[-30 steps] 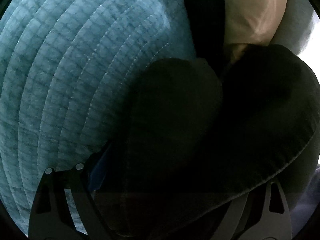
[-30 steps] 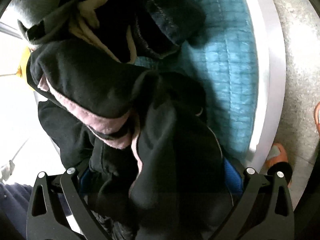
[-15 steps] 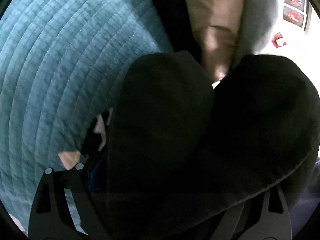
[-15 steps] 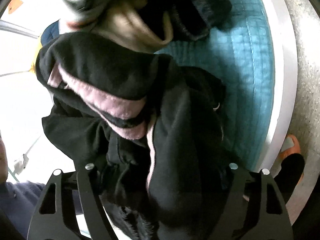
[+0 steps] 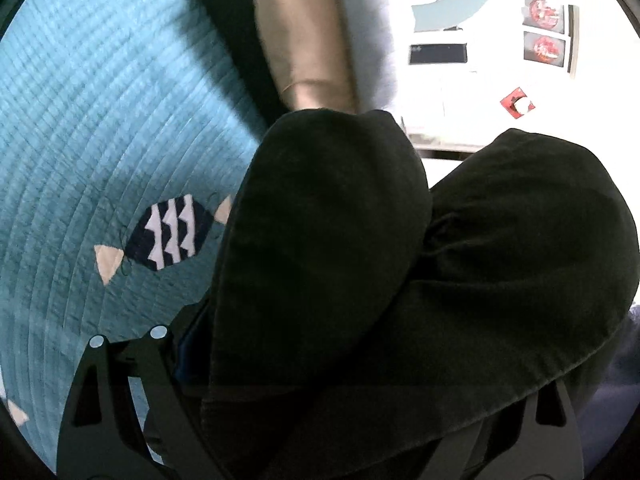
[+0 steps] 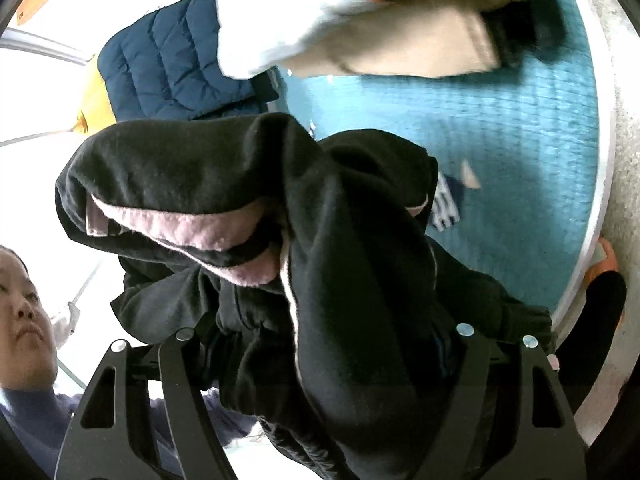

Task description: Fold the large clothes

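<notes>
A large black garment with a pale pink lining hangs bunched between both grippers, lifted above the round teal quilted mat. My right gripper is shut on a thick fold of it; the cloth hides the fingertips. In the left wrist view the same black garment fills the lower right, and my left gripper is shut on it, the tips hidden by cloth. The mat lies below at the left.
A stack of folded clothes, beige, grey and black, lies on the mat's far side. It shows in the right wrist view too. A navy puffer jacket lies beyond. A person's face is at left. A fish patch marks the mat.
Both grippers have risen with the black garment, lifting it clear of the mat. More of the mat, its fish patch and the room beyond have come into view.
</notes>
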Available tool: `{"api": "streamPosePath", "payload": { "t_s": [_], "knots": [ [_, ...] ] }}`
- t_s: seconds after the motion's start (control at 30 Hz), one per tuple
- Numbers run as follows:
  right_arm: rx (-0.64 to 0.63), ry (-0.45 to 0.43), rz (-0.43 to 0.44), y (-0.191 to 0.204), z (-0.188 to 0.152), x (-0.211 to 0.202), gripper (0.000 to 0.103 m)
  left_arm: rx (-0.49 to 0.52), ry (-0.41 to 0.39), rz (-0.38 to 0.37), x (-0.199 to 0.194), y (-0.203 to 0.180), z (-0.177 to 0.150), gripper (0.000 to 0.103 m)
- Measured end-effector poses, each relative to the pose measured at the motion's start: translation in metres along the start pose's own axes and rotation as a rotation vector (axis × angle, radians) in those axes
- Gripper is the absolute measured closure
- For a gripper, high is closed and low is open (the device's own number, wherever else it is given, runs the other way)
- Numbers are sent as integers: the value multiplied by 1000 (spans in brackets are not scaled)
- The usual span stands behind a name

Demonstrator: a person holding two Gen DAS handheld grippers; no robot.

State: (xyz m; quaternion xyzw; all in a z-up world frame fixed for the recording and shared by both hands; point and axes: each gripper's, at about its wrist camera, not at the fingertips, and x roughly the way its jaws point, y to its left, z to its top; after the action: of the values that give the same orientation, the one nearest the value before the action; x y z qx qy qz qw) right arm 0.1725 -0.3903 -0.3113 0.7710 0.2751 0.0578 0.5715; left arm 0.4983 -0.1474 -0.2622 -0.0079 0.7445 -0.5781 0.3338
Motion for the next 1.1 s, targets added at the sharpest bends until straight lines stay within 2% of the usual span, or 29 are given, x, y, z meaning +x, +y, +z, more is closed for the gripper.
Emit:
{"api": "streamPosePath", "payload": {
  "t_s": [0.07, 0.27, 0.4, 0.53, 0.67, 0.73, 0.8, 0.93, 1.03, 1.1],
  "knots": [
    [-13, 2, -2, 18, 10, 0, 30, 11, -26, 2, -14, -20, -1, 16],
    [-73, -33, -3, 78, 31, -25, 31, 69, -57, 5, -31, -82, 75, 16],
    [-139, -87, 22, 120, 60, -56, 31, 169, -57, 17, -25, -134, 139, 16],
    [-165, -153, 51, 156, 96, -88, 30, 259, -5, 29, -3, -174, 219, 17],
    [-159, -227, 97, 163, 136, -113, 30, 323, 58, 71, 25, -205, 295, 17],
    [-148, -262, 123, 158, 156, -120, 30, 336, 76, 94, 33, -215, 322, 16],
    [-119, -289, 154, 148, 180, -124, 30, 338, 97, 127, 45, -219, 351, 17],
    [-64, -334, 158, 129, 213, -123, 31, 297, 127, 189, 70, -189, 389, 15],
    [3, -358, 120, 97, 247, -114, 31, 178, 114, 262, 90, -147, 423, 15],
    [30, -354, 61, 80, 266, -105, 30, 116, 74, 336, 89, -125, 432, 17]
  ]
}}
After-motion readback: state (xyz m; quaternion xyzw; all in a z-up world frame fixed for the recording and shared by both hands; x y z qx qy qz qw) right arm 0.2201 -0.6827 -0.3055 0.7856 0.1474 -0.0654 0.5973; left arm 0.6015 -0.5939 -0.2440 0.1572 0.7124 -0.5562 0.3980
